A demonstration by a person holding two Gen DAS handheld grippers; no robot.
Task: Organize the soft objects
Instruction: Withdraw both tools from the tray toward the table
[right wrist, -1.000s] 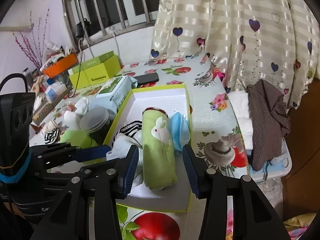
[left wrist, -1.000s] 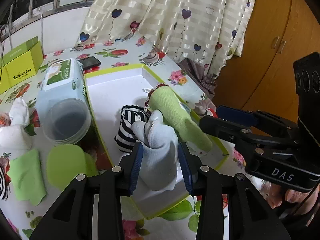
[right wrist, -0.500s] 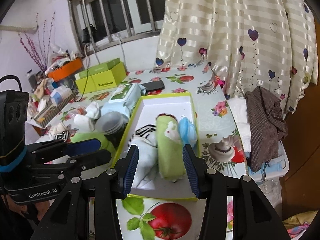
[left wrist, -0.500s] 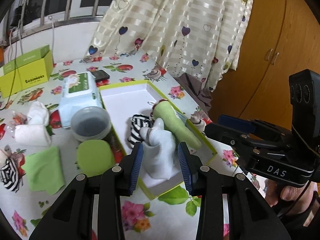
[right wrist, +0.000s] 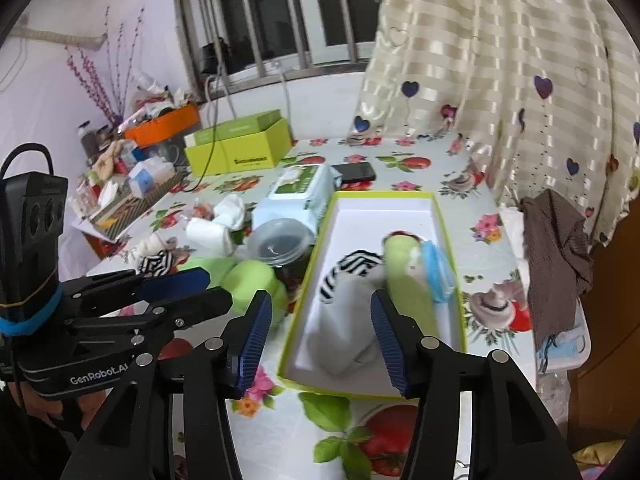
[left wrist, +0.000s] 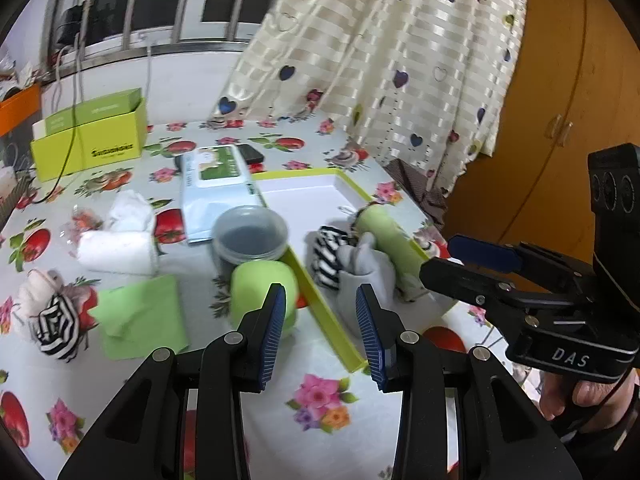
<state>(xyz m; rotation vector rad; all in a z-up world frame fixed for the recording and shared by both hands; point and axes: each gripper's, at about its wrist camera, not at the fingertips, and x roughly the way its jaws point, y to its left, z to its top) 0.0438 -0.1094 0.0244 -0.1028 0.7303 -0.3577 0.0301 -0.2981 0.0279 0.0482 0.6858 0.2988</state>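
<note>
Left gripper (left wrist: 320,320) open, empty, low centre. Right gripper (right wrist: 321,338) open, jaws just widened, empty. Grey sock (right wrist: 344,320) in tray (right wrist: 450,232) beside green roll (right wrist: 408,280).

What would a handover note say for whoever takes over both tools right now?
Left tool: open, empty.
Right tool: open, empty; jaws have just been opening.
In the white green-rimmed box: grey-white sock, black-and-white striped sock, green rolled towel, blue face mask.
On the table: flat green cloth, second striped sock, white rolled cloth.
Left: box these.
</note>
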